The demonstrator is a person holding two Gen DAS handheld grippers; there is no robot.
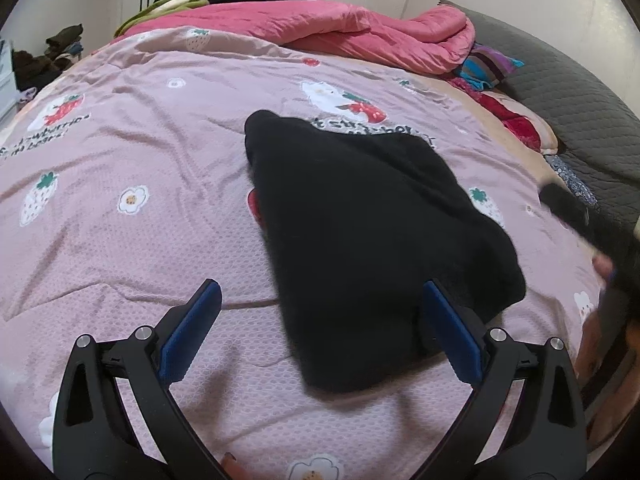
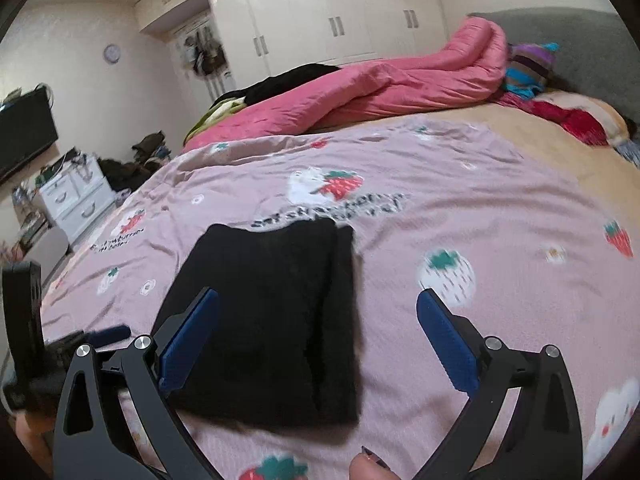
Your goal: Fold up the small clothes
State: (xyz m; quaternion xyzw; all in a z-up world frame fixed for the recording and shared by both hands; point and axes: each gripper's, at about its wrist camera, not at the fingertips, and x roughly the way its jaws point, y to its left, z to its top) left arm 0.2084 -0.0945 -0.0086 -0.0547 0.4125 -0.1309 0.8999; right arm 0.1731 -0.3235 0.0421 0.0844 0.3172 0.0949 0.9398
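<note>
A black garment [image 1: 360, 216] lies folded into a compact block on the pink strawberry-print bedspread [image 1: 140, 208]. It also shows in the right wrist view [image 2: 276, 312]. My left gripper [image 1: 320, 300] is open and empty, hovering just above the garment's near end, its right finger over the cloth. My right gripper [image 2: 318, 308] is open and empty, above the garment's near right side. The right gripper shows blurred at the right edge of the left wrist view [image 1: 580, 216]; the left gripper shows at the left edge of the right wrist view [image 2: 80, 340].
A crumpled pink quilt [image 1: 340, 28] lies across the far side of the bed, with dark clothes behind it. Colourful pillows [image 1: 492, 68] and a grey headboard [image 1: 580, 100] are at the right. White drawers [image 2: 76, 196] and a TV [image 2: 24, 132] stand left of the bed.
</note>
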